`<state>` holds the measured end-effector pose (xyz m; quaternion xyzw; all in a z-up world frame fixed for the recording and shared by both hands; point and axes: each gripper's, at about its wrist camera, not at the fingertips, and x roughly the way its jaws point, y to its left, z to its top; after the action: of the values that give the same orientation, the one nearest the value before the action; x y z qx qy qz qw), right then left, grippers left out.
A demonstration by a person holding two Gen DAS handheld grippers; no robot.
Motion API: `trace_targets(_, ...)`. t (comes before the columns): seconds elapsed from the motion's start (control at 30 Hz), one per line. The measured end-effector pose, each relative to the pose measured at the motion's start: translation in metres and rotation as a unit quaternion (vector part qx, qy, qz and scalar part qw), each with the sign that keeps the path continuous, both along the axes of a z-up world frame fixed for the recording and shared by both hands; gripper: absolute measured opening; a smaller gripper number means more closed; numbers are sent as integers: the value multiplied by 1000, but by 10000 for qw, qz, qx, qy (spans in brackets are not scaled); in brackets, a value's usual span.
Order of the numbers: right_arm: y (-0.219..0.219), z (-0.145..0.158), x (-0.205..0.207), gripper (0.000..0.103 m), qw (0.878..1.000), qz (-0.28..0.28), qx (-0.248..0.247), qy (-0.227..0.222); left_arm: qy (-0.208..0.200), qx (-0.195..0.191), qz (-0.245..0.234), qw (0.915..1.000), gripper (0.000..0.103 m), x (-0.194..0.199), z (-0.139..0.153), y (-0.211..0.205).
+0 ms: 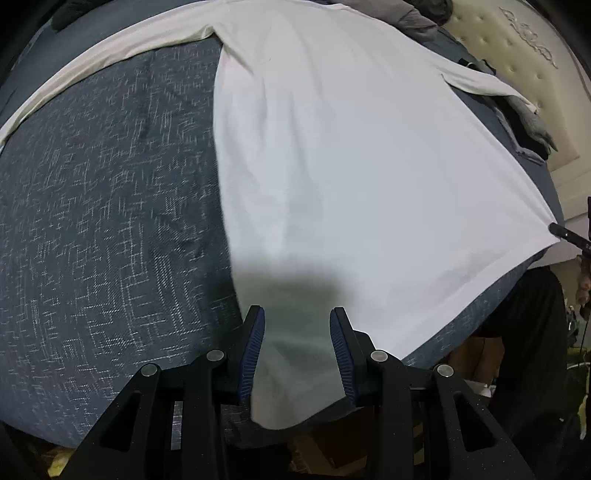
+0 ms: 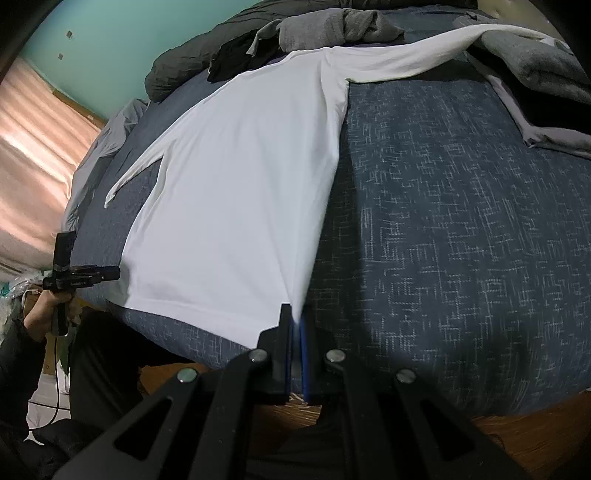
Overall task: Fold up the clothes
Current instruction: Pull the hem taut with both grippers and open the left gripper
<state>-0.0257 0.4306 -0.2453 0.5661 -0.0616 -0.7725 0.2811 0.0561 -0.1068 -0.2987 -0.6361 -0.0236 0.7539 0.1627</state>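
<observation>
A white long-sleeved shirt lies spread flat on the dark blue bed cover, both sleeves stretched out. My left gripper stands open just above the shirt's near hem corner. The cloth lies between and under its blue pads, which do not press on it. In the right wrist view, my right gripper is shut on the other hem corner of the shirt, pulling that edge taut. The left gripper also shows there at the far hem, held by a hand.
A heap of grey and black clothes lies at the far end of the bed, more grey cloth at its right side. A cream tufted headboard and a pink curtain stand beyond. The person's dark trouser leg is by the bed's near edge.
</observation>
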Motion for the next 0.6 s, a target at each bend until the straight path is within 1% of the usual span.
trace_targets(0.03,0,0,0,3,10000,-1,-1,-6,-14,19,-19,10000,40,1,-1,-1)
trace_targets(0.1,-1,-1,-1,3,10000,8,-1,-17,-41,43,-43,10000,34,3,-2,-2)
trace_targets(0.17,-2,-1,-1,3,10000,17,-9,-23,-24,40,-29,10000,23,5,-1,-4)
trace_targets(0.23,-3,0,-1,3,10000,24,-16,-22,30,15,-1,10000,18,7,1,-7)
trace_targets(0.37,-3,0,0,3,10000,38,-13,-9,141,-40,85,9999,18,9,10,-13)
trace_targets(0.47,-2,0,0,3,10000,12,-12,-13,105,-15,113,9999,18,9,11,-15)
trace_targets(0.6,-3,0,0,3,10000,0,-34,-15,-10,53,38,10000,18,11,4,-10)
